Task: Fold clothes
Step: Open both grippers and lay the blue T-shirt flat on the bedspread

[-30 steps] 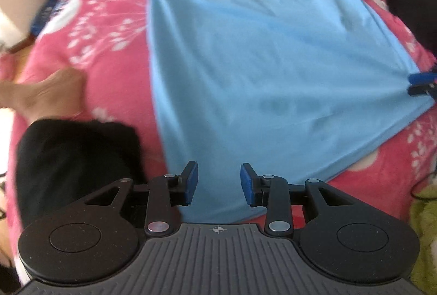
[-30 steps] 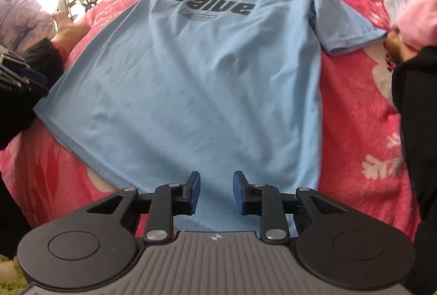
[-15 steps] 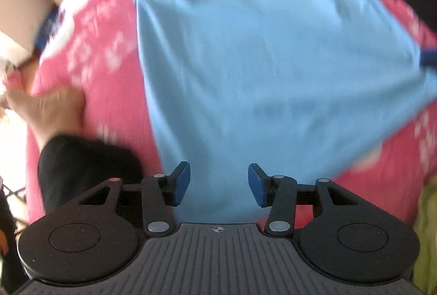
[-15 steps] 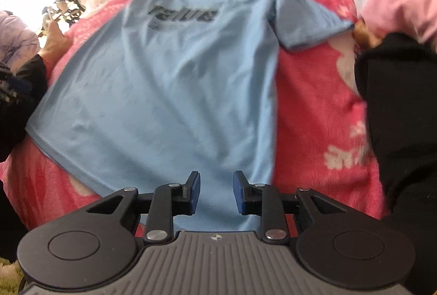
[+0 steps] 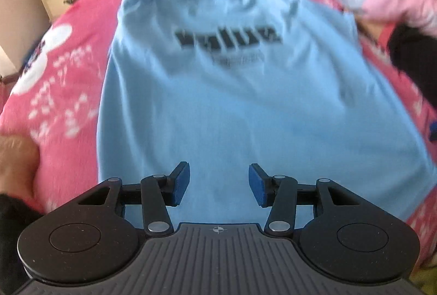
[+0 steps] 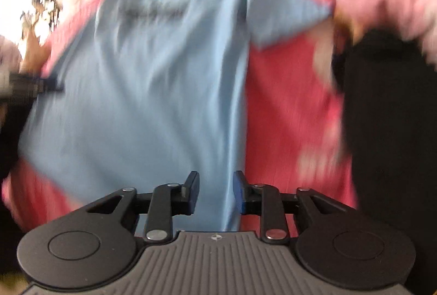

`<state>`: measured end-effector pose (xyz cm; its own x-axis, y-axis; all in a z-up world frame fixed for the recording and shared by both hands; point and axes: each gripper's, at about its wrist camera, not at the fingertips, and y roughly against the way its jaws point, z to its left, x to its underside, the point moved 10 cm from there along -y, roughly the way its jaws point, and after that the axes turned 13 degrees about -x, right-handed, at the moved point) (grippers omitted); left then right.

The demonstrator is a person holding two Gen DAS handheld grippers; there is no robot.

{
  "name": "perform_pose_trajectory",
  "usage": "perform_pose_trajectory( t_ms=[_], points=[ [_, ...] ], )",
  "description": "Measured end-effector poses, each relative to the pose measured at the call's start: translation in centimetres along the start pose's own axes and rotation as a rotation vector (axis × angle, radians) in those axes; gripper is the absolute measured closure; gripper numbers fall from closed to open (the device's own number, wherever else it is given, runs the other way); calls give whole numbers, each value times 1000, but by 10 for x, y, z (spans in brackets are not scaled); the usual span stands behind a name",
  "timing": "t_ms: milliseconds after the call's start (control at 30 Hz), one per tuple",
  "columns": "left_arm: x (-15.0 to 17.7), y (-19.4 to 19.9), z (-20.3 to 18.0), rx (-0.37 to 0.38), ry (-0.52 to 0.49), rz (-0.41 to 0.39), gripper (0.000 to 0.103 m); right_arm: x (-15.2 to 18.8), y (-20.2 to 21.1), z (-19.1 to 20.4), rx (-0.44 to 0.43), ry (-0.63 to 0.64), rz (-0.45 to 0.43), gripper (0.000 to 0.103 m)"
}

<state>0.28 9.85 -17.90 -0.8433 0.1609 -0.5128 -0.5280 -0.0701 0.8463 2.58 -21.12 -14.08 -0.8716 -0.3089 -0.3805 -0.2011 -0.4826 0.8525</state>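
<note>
Blue T-shirt [image 5: 232, 103] lies flat on the pink bed [image 5: 62, 82] — ready for folding; your left gripper [image 5: 218, 184] open and empty, right gripper [image 6: 215, 192] opening, nothing gripped.

Blue T-shirt [image 5: 232, 103] flat on bedspread

Each gripper, the left gripper [image 5: 218, 187] and the right gripper [image 6: 215, 192], has black linkage arms with silver rivets, round black discs, a ribbed grey base and blue pads [image 5: 180, 187].
</note>
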Motion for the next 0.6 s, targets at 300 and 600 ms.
perform_pose_trajectory(
  t_ms=[300, 600],
  points=[
    [-3, -6, -45, 58, -90, -60, 55, -121, -29, -51, 41, -89, -163, 69],
    [-9, -14, -60, 54, -136, -79, 55, -145, -63, -131, 24, -468, -219, 55]
  ],
)
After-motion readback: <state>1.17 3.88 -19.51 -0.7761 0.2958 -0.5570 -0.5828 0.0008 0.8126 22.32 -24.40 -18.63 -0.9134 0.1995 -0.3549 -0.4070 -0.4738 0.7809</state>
